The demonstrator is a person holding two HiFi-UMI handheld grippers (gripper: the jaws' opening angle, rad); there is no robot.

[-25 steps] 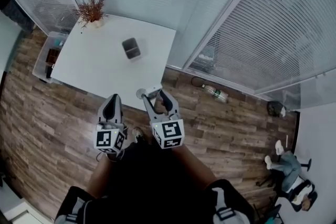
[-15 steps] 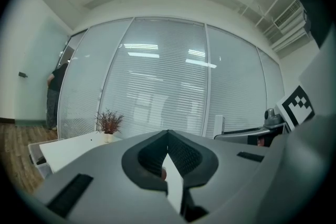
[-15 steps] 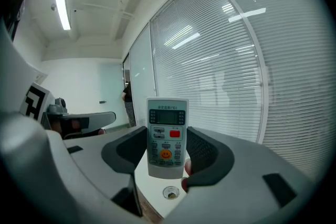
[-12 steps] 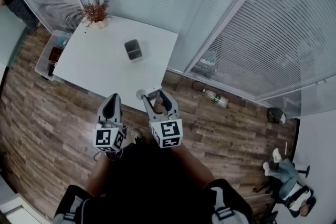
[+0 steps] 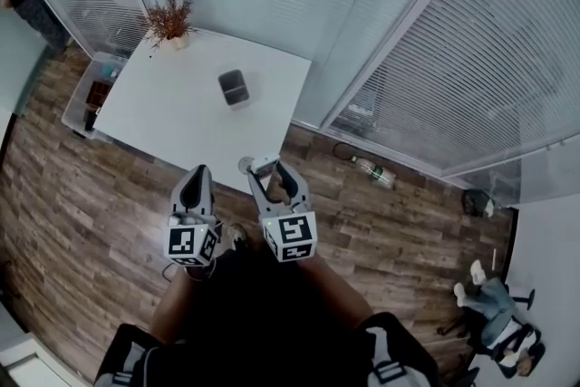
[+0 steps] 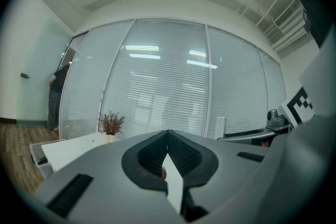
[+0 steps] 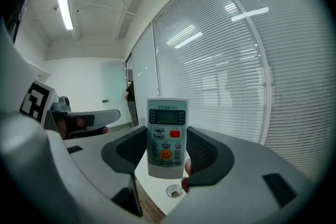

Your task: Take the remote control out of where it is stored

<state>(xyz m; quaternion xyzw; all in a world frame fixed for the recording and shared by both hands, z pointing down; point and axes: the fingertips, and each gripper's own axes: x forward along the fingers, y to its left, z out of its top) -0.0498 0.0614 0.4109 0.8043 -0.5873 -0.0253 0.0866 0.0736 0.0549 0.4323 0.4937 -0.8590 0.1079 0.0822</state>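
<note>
White table (image 5: 163, 118), dried plant (image 5: 169, 16), dark box (image 5: 233, 89)

desk (image 5: 172, 118): white, standing on wood floor (image 5: 63, 195) | far left corner: potted dry plant (image 5: 169, 18) | toward far right corner: dark open holder (image 5: 234, 89) | floor beside left edge: clear bin (image 5: 91, 95)

Smooth plastic remote control (image 7: 167, 136)
</note>
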